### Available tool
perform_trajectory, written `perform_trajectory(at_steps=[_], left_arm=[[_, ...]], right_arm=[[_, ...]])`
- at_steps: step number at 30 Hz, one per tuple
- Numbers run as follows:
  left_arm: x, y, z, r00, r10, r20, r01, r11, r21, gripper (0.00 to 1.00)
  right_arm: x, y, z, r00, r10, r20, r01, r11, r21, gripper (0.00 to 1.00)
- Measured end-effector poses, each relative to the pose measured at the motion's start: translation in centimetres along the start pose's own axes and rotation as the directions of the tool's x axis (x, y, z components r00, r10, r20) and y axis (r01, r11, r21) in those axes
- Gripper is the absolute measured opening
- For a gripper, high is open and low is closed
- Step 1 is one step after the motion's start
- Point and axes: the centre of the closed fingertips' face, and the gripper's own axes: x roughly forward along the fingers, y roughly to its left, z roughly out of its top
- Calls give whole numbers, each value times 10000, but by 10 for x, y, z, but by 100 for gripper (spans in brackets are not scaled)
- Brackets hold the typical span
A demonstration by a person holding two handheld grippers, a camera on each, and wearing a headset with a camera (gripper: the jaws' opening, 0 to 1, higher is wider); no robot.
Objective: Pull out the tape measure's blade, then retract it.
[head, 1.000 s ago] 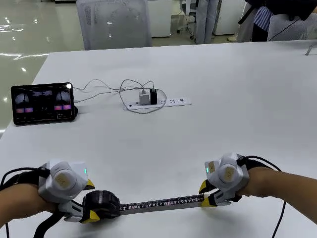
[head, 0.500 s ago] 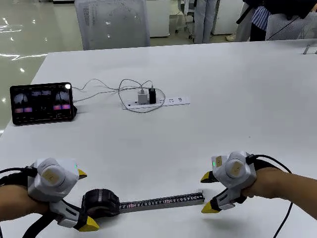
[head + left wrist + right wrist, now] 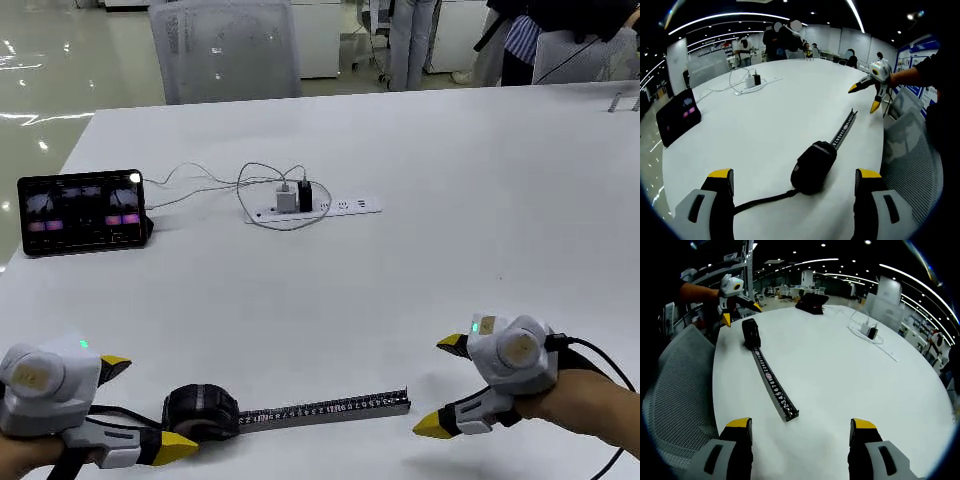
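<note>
A black tape measure (image 3: 200, 410) lies on the white table (image 3: 400, 260), its blade (image 3: 325, 408) drawn out to the right and resting flat. My left gripper (image 3: 145, 406) stands open just left of the case, not touching it. My right gripper (image 3: 440, 385) is open a little beyond the blade's end, also apart from it. The left gripper view has the case (image 3: 812, 167) between and ahead of my left gripper (image 3: 794, 174), with the blade (image 3: 844, 130) running toward the right gripper (image 3: 863, 98). In the right gripper view the blade (image 3: 772, 385) leads from my right gripper (image 3: 800, 423) to the case (image 3: 751, 331).
A dark tablet (image 3: 85, 210) stands at the left of the table. A white power strip (image 3: 315, 207) with plugs and looped cables lies mid-table. A mesh chair (image 3: 225, 45) and standing people are beyond the far edge. The near table edge is close to both grippers.
Both grippers have opened and let go: the left has left the case and drawn back to the left, the right has released the blade's end and moved right. The blade stays extended.
</note>
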Motion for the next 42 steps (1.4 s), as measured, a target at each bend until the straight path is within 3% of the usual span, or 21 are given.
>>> perform_trajectory(at_steps=[2,5,10,14,17,20,23,28,31,33,36,42], left_arm=[[-5,4,2,9990,221,394,-208,9993,-324,99],[-15,14,1,9949,803,612,-759,9946,-706,99],[-28,18,-9,9899,1166,804,-1053,9855,-1333,99],[-35,15,-22,9897,1262,670,-1133,9790,-1697,99],[-42,19,-26,9826,1664,830,-1526,9766,-1517,99],[-51,23,-28,9750,1932,1097,-1726,9696,-1734,99],[-54,23,-35,9768,1910,972,-1701,9668,-1908,99],[-58,18,-46,9798,1735,991,-1554,9735,-1678,99],[-59,18,-53,9801,1789,865,-1621,9716,-1725,99],[-62,21,-56,9771,1944,861,-1773,9686,-1746,99],[-65,22,-56,9752,2019,904,-1842,9675,-1734,99],[-68,23,-59,9744,2053,920,-1873,9668,-1739,99]], right_arm=[[-4,-2,-2,9998,-175,89,173,9995,249,84],[-11,-4,-3,9975,-511,493,472,9960,762,87],[-20,-8,-12,9930,-989,643,892,9862,1396,96],[-27,-9,-16,9893,-1204,828,1044,9787,1767,99],[-32,-4,-22,9893,-1268,717,1140,9804,1605,99],[-42,-4,-26,9865,-1435,789,1289,9776,1664,99],[-49,-2,-28,9829,-1587,933,1398,9732,1827,99],[-57,2,-39,9811,-1722,888,1540,9712,1817,99],[-60,5,-46,9799,-1788,883,1547,9609,2295,99],[-61,7,-49,9790,-1809,944,1558,9615,2262,99],[-62,9,-61,9830,-1756,535,1601,9627,2181,99],[-70,9,-67,9815,-1845,507,1671,9554,2434,99]])
